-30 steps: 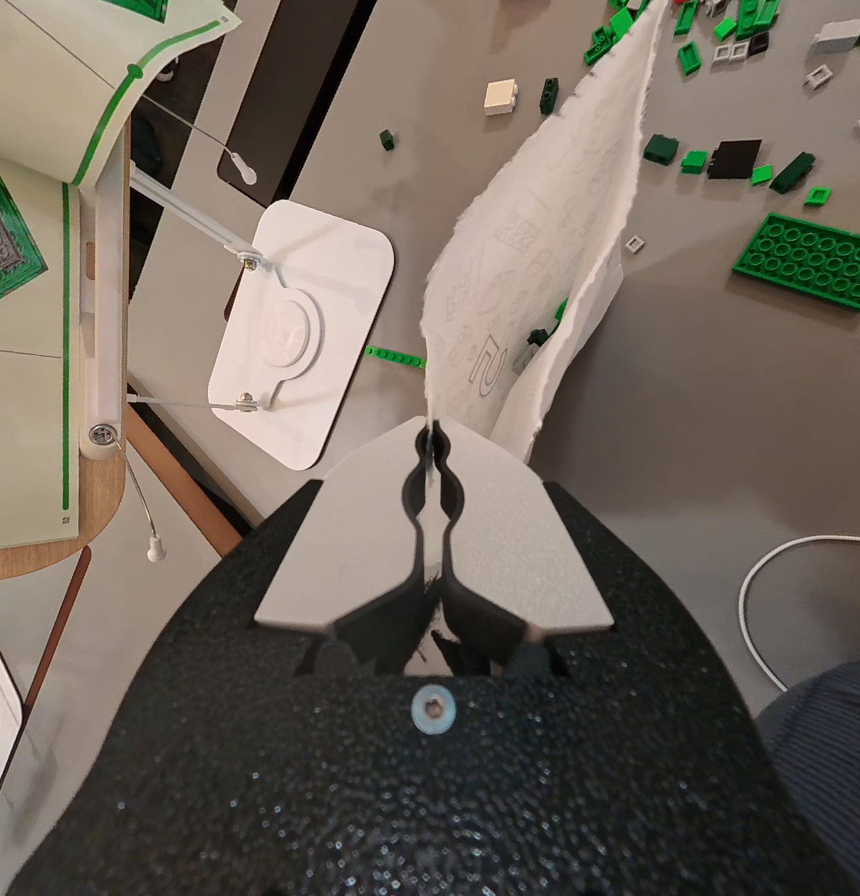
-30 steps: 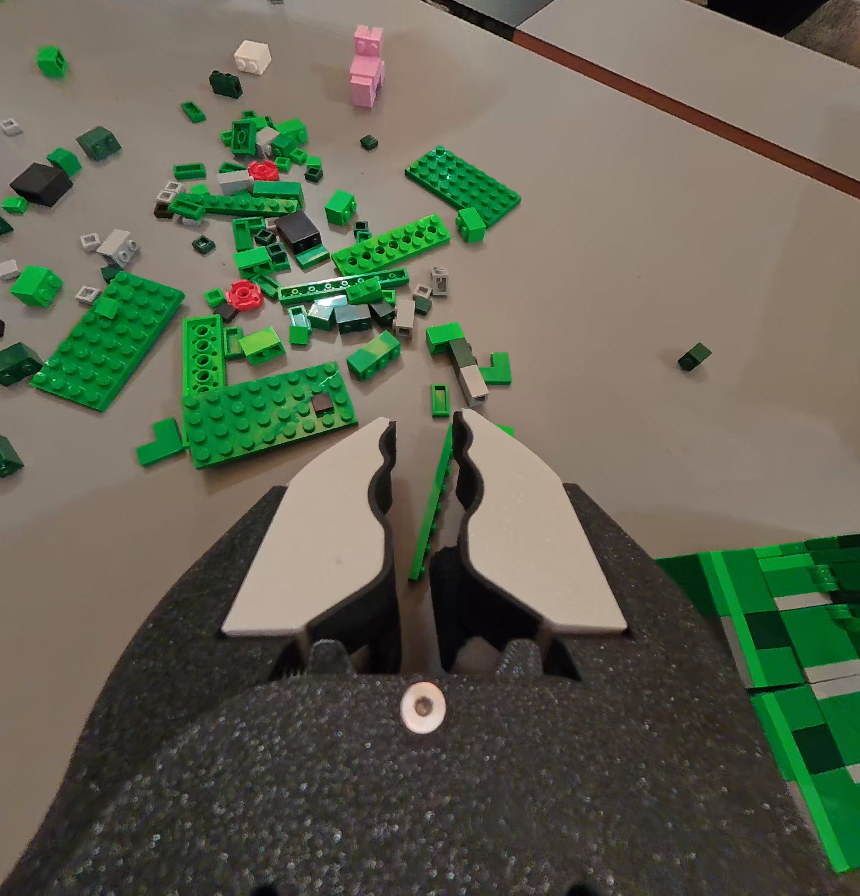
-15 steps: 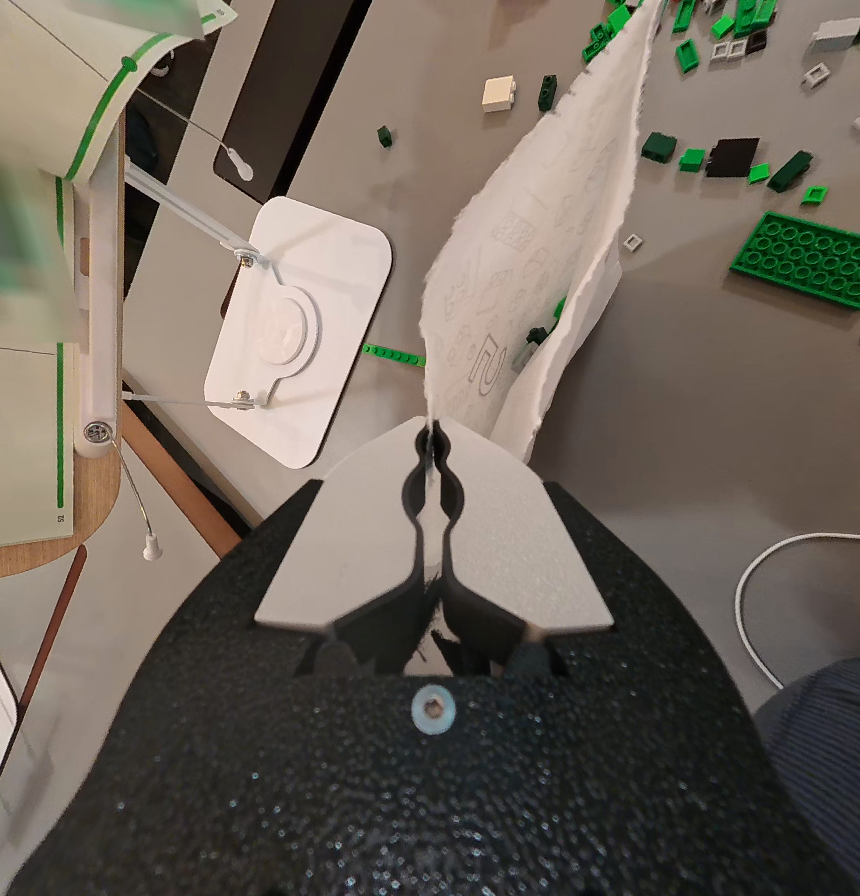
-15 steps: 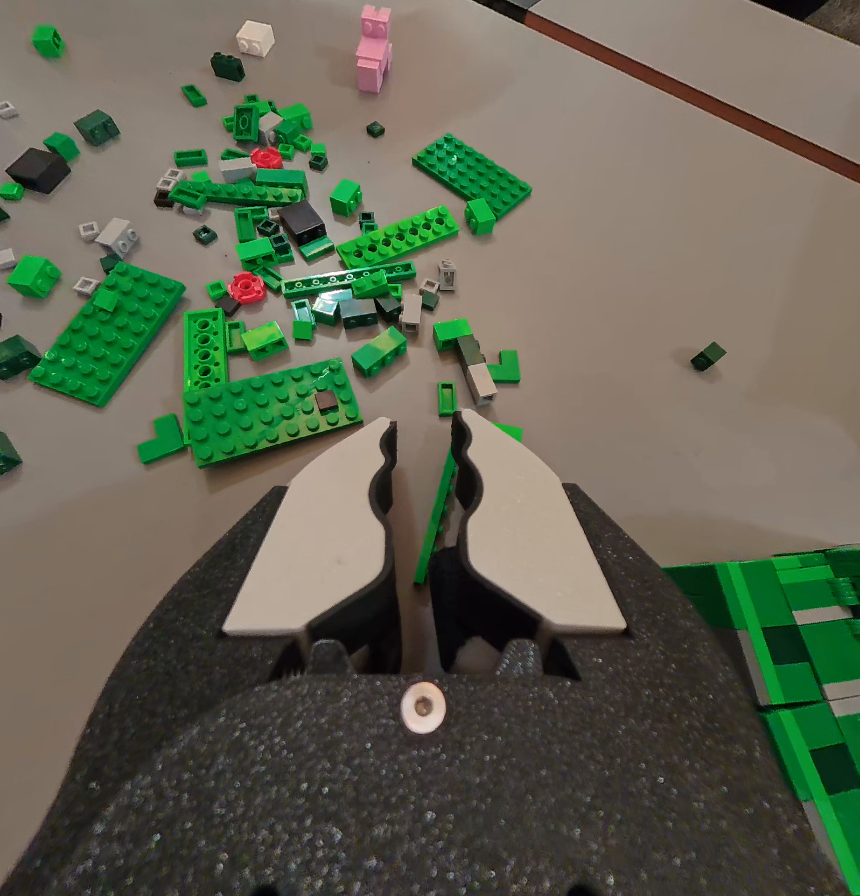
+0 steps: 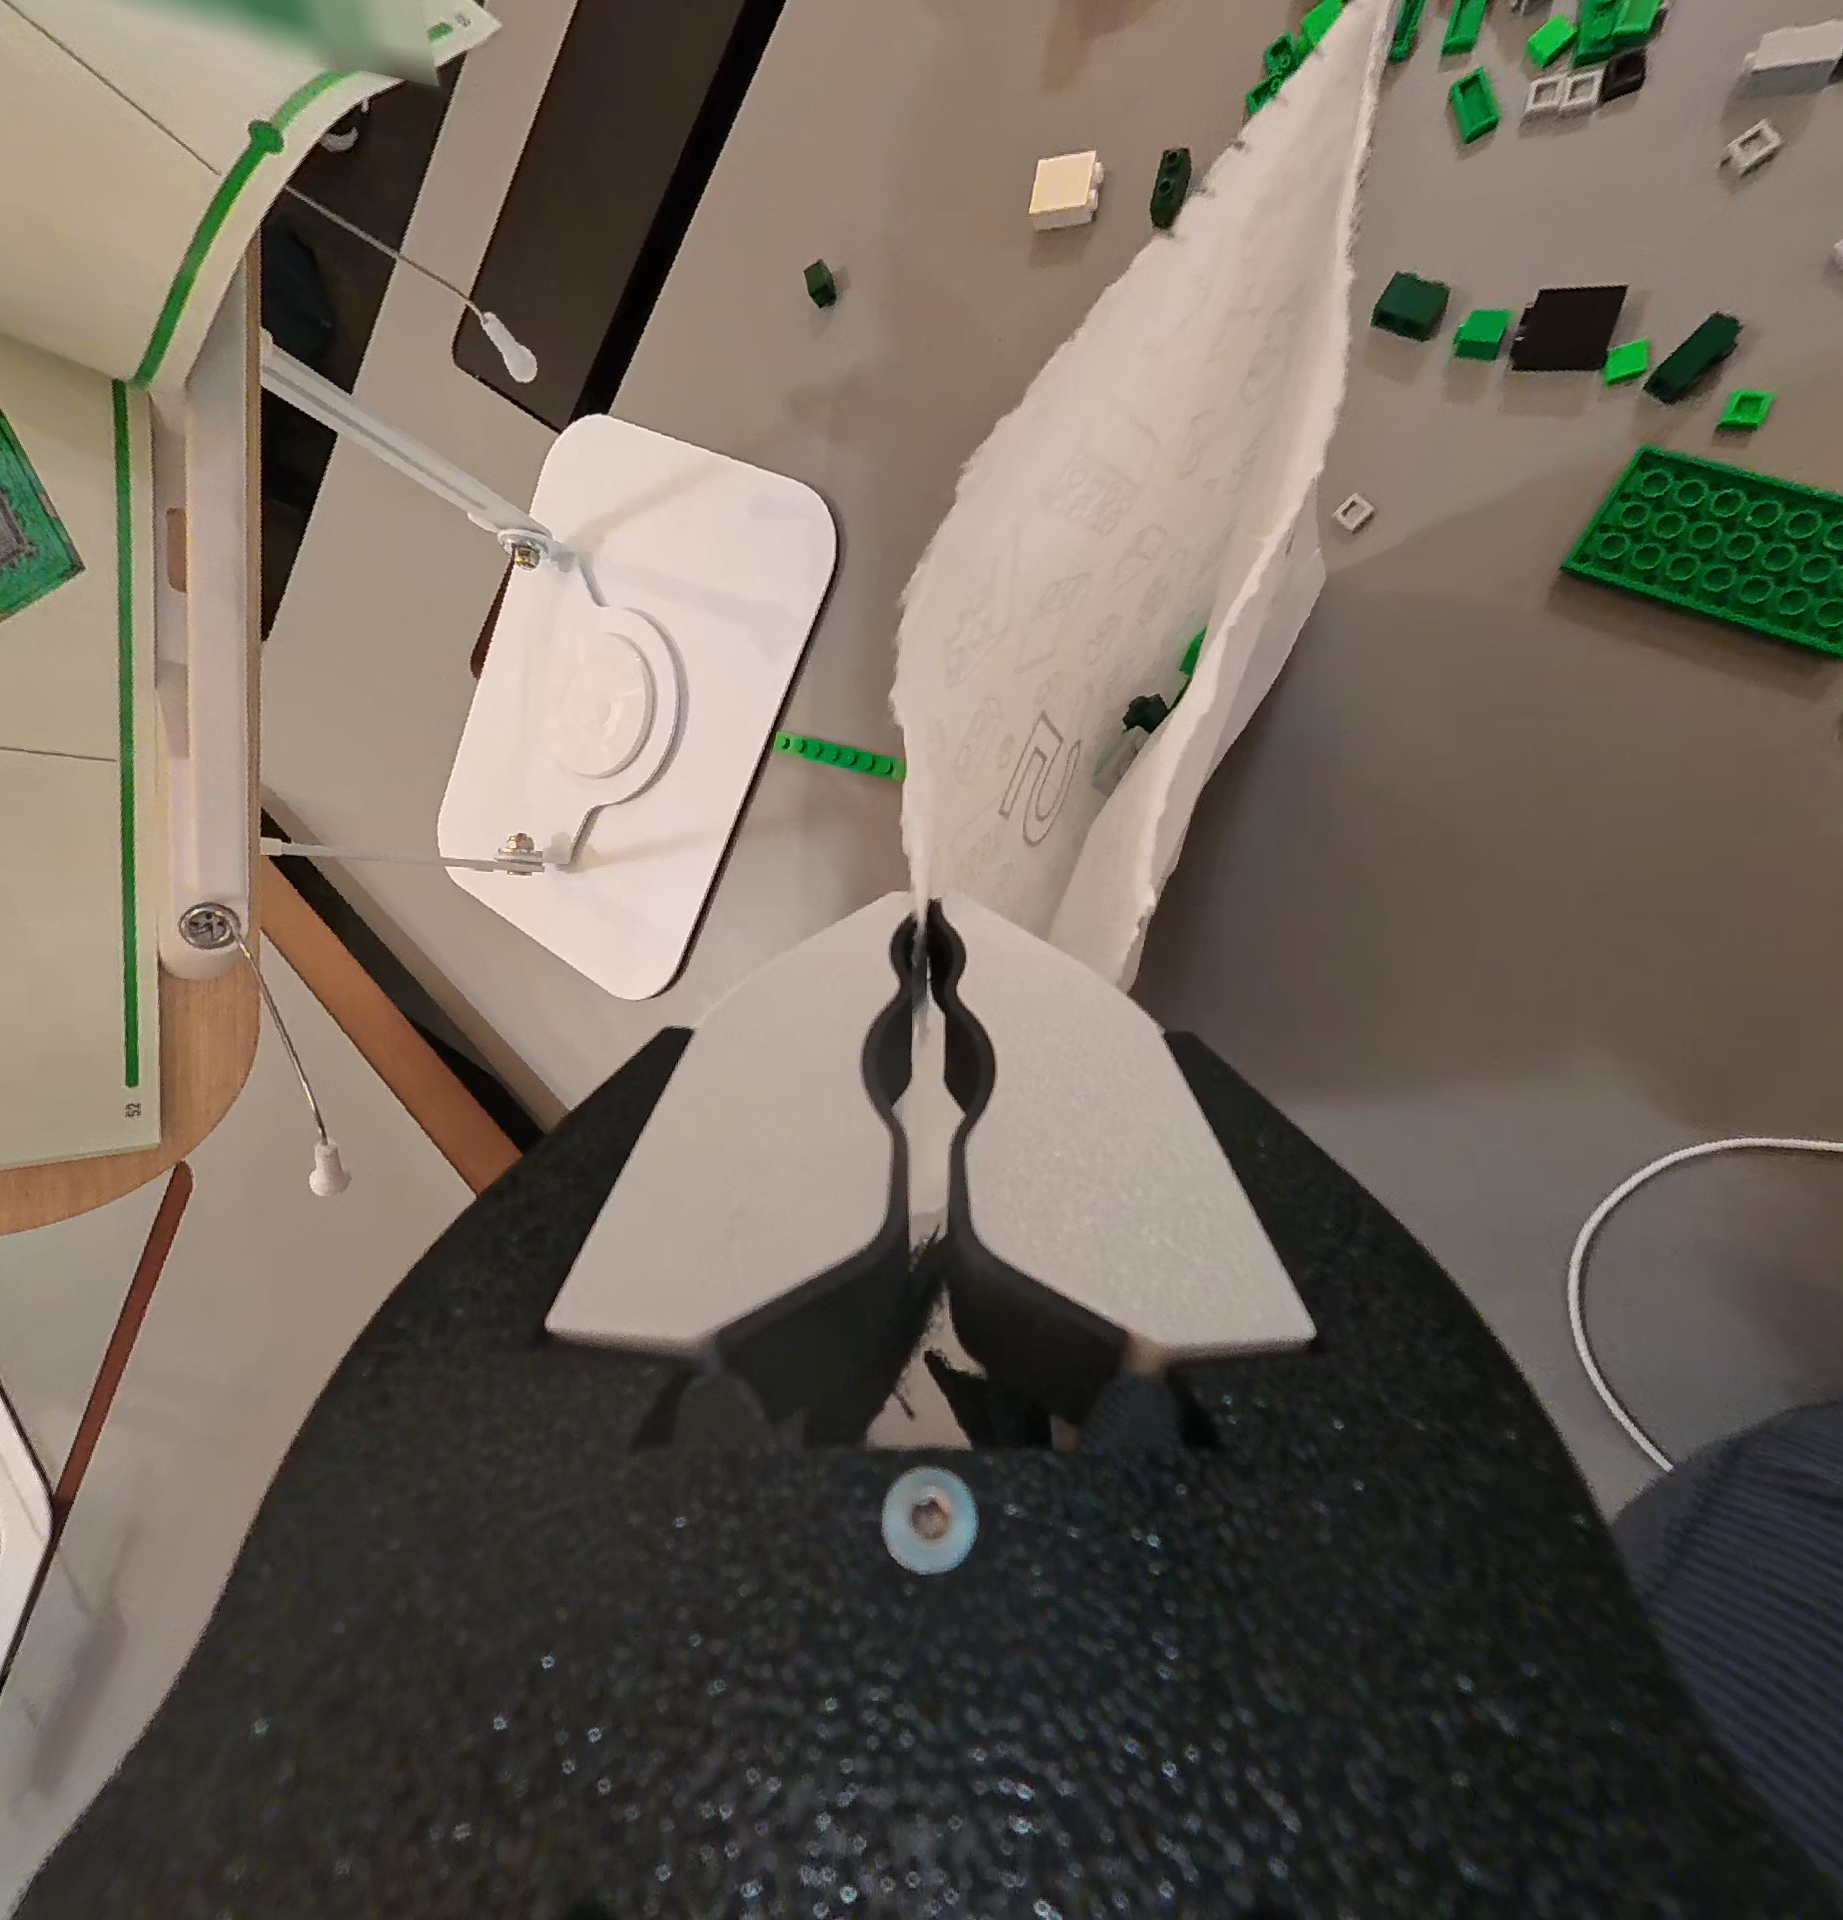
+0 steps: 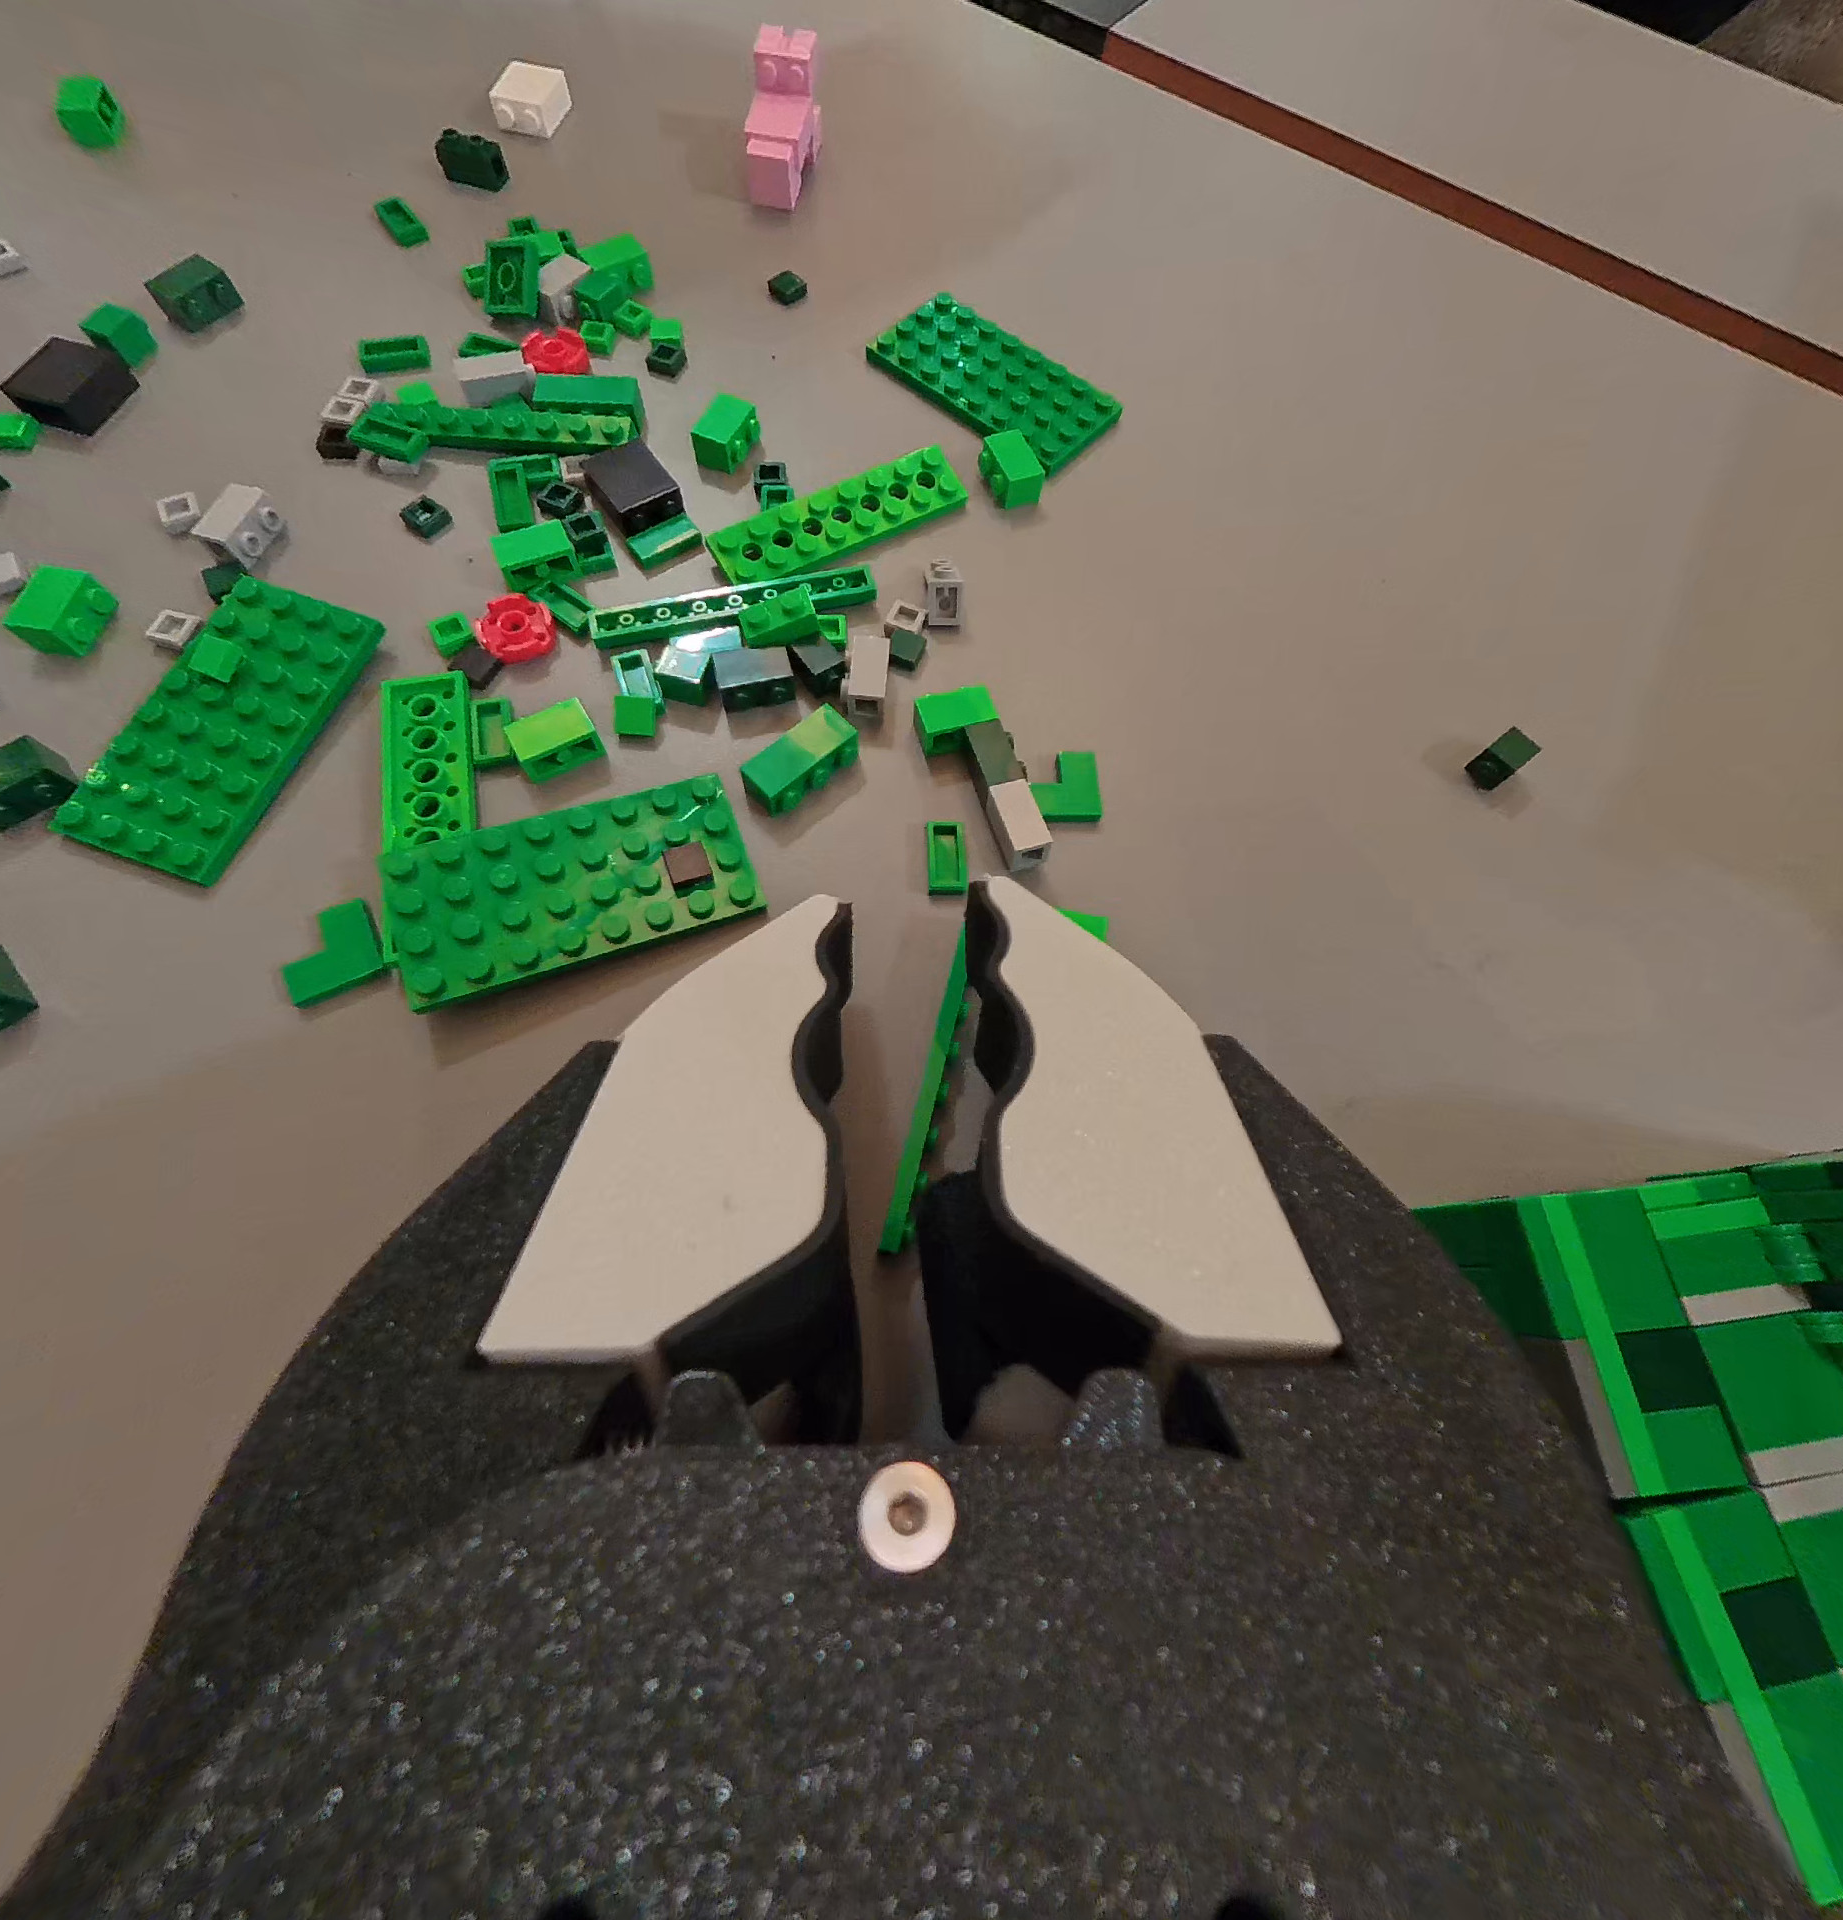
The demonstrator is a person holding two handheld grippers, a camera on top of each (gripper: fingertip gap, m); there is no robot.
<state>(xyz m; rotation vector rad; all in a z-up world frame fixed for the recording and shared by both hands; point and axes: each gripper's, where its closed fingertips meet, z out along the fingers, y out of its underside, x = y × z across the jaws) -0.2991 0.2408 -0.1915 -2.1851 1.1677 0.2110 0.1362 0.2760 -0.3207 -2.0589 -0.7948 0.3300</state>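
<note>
Claws first: left claw (image 5: 922, 914) is pinching one torn white paper bag (image 5: 1135, 582) above the grey worktop (image 5: 1519, 883); right claw (image 6: 912, 914) is spread, one thin green studded plate (image 6: 932, 1091) leaning against its right finger. Two red round studs (image 6: 514, 627) sit among scattered green bricks.

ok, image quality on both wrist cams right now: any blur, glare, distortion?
Left wrist view: mostly sharp, but the booklet page at top left is smeared; wide-angle bending toward the edges; soft shadow beside the torn paper bag pinched in the left tongs. Right wrist view: sharp; glossy highlights on the green plates; right tongs and their black housing fill the lower half.
</note>
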